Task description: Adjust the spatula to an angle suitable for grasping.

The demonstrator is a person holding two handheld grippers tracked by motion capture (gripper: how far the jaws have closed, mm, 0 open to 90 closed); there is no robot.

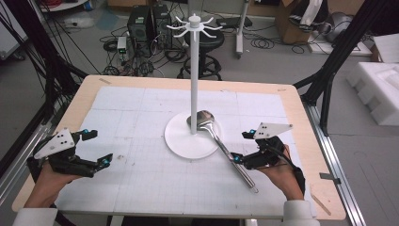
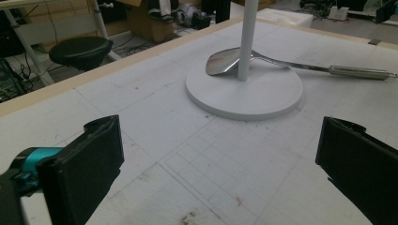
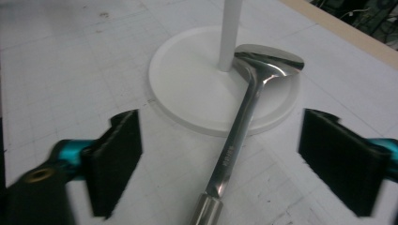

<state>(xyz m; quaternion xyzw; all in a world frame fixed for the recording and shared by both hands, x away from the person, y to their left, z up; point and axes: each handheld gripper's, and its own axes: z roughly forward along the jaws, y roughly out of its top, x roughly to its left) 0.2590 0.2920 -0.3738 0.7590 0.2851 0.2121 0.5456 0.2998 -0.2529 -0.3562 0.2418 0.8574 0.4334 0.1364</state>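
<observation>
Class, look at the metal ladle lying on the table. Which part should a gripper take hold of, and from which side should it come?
Grip the ladle by its thicker handle end, from above with the right gripper, which is open beside it. The handle lies flat on the table, free of the stand's base, while the bowl rests against the pole.

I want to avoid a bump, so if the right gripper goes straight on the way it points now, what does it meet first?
Probably the metal ladle: its handle lies on the table between the open fingers of the right gripper, running ahead to the bowl on the white stand base. The gripper's height above the handle is unclear.
</observation>
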